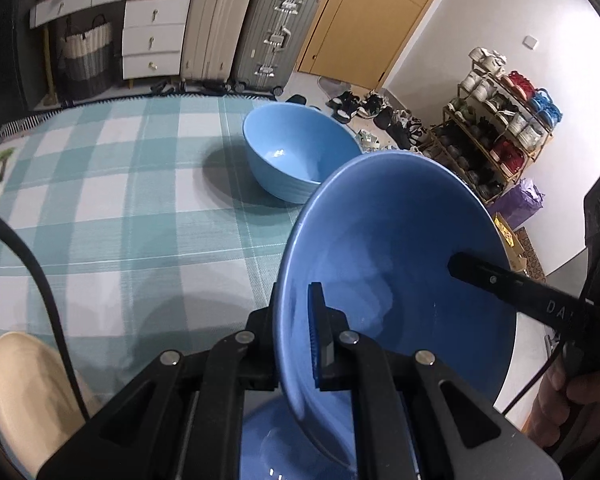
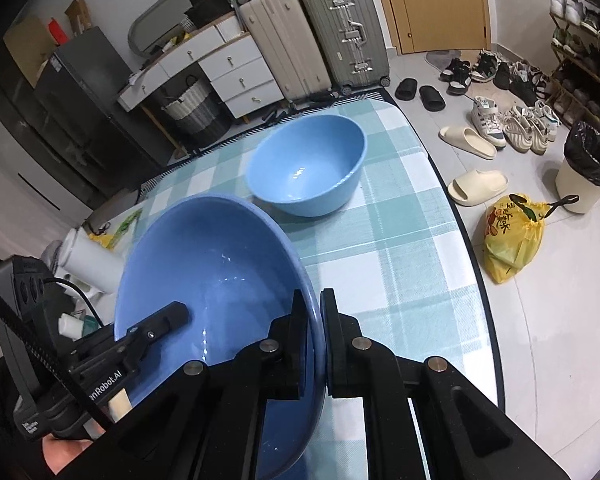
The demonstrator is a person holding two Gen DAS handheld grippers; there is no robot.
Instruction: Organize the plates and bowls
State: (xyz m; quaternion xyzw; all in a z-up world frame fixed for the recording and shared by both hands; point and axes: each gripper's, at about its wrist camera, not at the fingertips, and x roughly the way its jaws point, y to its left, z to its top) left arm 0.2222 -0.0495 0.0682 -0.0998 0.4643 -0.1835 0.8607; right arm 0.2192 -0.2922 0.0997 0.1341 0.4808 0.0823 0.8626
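Note:
A deep blue bowl [image 1: 400,260] hangs tilted above the checked tablecloth [image 1: 120,200], gripped from both sides. My left gripper [image 1: 296,308] is shut on its left rim, one finger inside and one outside. My right gripper [image 2: 314,304] is shut on the opposite rim of the same bowl [image 2: 212,264]. In each wrist view the other gripper's inner finger [image 1: 480,276] [image 2: 172,316] shows inside the bowl. A lighter blue bowl [image 1: 300,152] [image 2: 304,168] stands upright farther along the table. Right below the held bowl lies another blue dish [image 1: 268,448], mostly hidden.
A cream plate [image 1: 24,396] lies at the near left of the table. A white cylinder [image 2: 88,264] and small items lie at the table's left side. The table's edge [image 2: 472,264] runs along the right, with shoes, a yellow bag [image 2: 512,236] and a bin [image 2: 584,176] on the floor beyond.

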